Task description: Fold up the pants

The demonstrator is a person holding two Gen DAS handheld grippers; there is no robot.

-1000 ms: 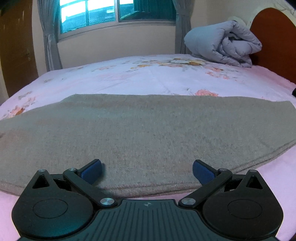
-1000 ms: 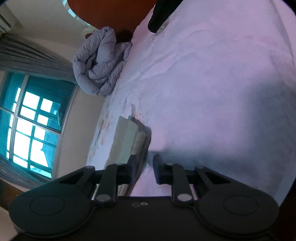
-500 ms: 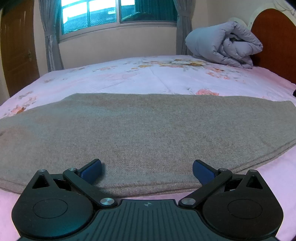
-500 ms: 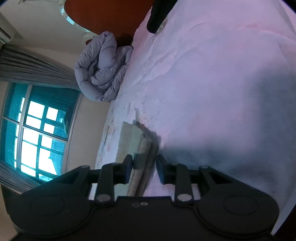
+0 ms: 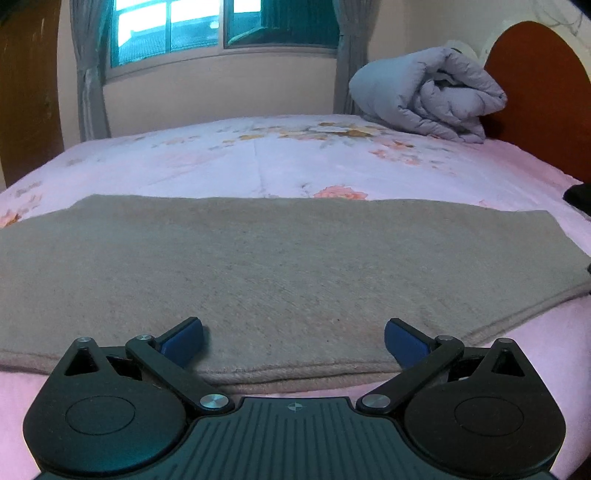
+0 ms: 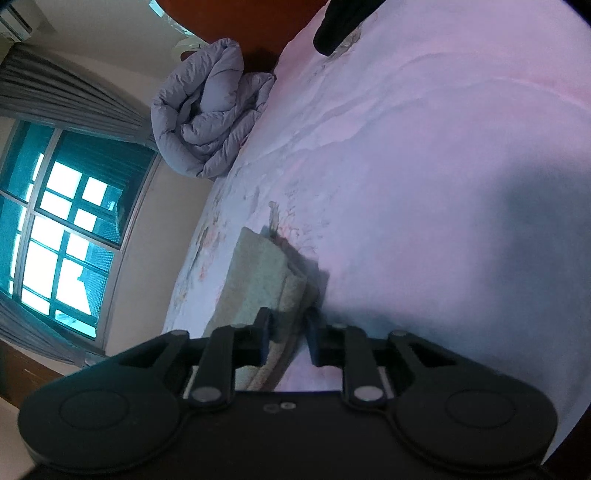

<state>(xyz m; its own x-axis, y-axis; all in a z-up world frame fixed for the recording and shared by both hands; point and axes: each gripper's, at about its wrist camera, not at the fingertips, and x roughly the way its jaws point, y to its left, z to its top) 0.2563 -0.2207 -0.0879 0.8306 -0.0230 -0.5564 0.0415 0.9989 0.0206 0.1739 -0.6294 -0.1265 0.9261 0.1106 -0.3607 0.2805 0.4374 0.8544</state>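
Observation:
The grey-brown pants (image 5: 280, 266) lie flat across the pink bed, folded lengthwise, their near edge just ahead of my left gripper (image 5: 293, 341). The left gripper is open wide and empty, its blue pads over the near edge of the cloth. In the right wrist view, rolled sideways, the right gripper (image 6: 286, 332) has its jaws narrowly apart around the layered end of the pants (image 6: 262, 280). The cloth sits between the fingers, and whether the pads press it I cannot tell.
A rolled grey duvet (image 5: 428, 99) lies at the far right by the brown headboard (image 5: 535, 92); it also shows in the right wrist view (image 6: 210, 114). A dark object (image 6: 340, 22) lies on the sheet near the headboard. A window and curtains stand behind the bed.
The right gripper has slid forward onto the end of the pants, so the cloth now lies between its fingers. The left gripper has shifted slightly and stays open.

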